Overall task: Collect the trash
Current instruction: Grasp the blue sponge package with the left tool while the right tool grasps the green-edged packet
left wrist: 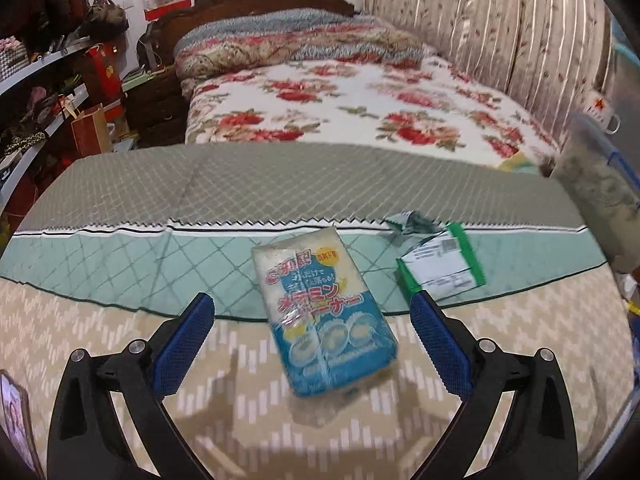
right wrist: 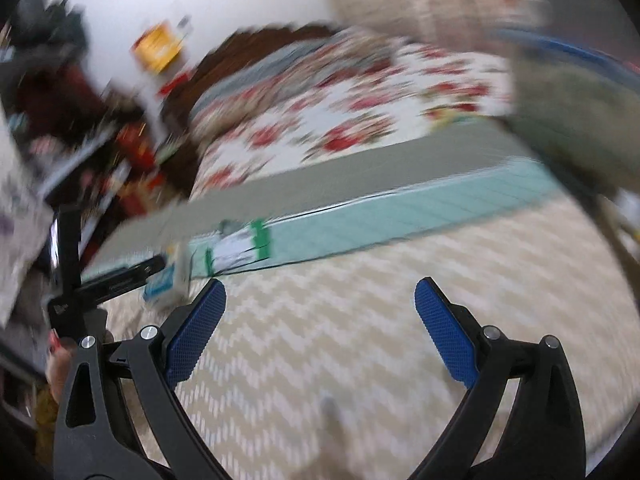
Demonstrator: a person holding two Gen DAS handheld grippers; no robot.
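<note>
The left claw (left wrist: 312,340) stands wide, pads clear of the sponge packet (left wrist: 324,316) lying on the bed cover (left wrist: 120,344) between its fingers: light, squashy, slick film, best pinched across its narrow sides. Beyond to the right, the torn green-edged mailer (left wrist: 440,260) looks flimsy. The right claw (right wrist: 320,328) gapes wide, holding nothing

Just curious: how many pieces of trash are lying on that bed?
2: a blue packet between the open left gripper's fingers, and a green-edged wrapper just beyond to its right. More may lie out of view.
</note>
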